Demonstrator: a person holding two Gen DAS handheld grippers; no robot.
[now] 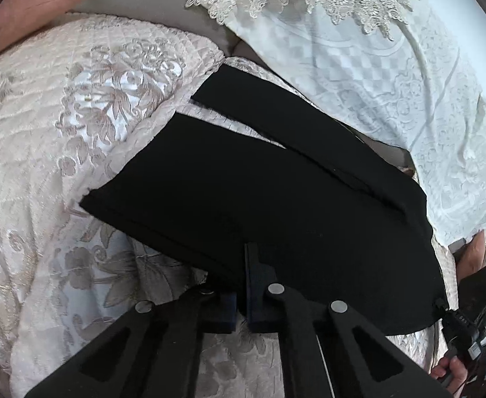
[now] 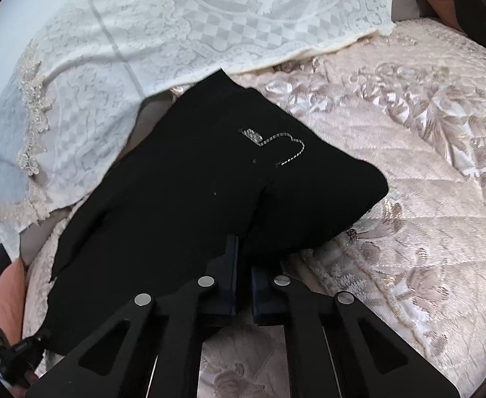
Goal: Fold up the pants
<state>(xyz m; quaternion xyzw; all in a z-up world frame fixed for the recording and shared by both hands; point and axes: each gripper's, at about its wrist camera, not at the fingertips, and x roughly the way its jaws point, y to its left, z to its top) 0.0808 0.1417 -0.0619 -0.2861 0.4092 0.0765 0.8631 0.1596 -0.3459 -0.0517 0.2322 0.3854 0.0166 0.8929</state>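
Observation:
Black pants (image 1: 276,192) lie flat on a quilted floral cover (image 1: 60,132). Their two legs run side by side toward the upper left in the left wrist view. My left gripper (image 1: 242,277) is shut on the near edge of the pants, with dark cloth pinched between its pads. In the right wrist view the pants (image 2: 183,182) show a small sparkly stitched motif (image 2: 276,146) near the folded far end. My right gripper (image 2: 244,260) is shut on the near edge there too. Each gripper shows at the other view's border: the right gripper (image 1: 458,318) and the left gripper (image 2: 20,348).
A white lace-patterned cloth (image 1: 375,76) drapes behind the pants, over grey upholstery (image 1: 163,10). A pink cushion (image 1: 27,10) sits at the far corner. A person's hand (image 1: 448,369) grips the right tool at the lower right. The quilted cover (image 2: 425,199) spreads wide to the right.

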